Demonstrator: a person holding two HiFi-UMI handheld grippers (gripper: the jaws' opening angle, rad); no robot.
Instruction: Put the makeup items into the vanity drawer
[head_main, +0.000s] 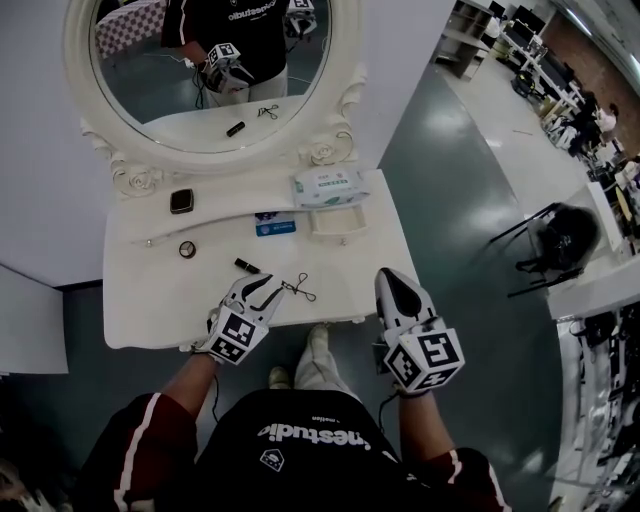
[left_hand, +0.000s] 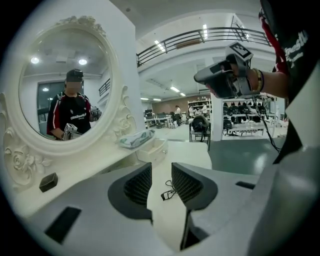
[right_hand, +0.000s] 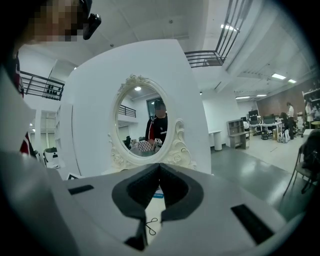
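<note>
Two grippers hover at the front edge of the white vanity table (head_main: 150, 300). My left gripper (head_main: 262, 289) is released, its jaws spread with nothing clamped. An eyelash curler (head_main: 299, 289) lies on the tabletop just beyond its tips and a black lipstick (head_main: 247, 265) lies just beside them. My right gripper (head_main: 393, 282) is clenched on nothing, tips touching, off the table's front right corner. Farther back sit a round pot (head_main: 187, 249), a black square compact (head_main: 181, 201) and a blue card (head_main: 275, 227). The small drawer (head_main: 337, 223) sits just in front of a wipes pack (head_main: 330, 186), below the oval mirror (head_main: 215, 70).
</note>
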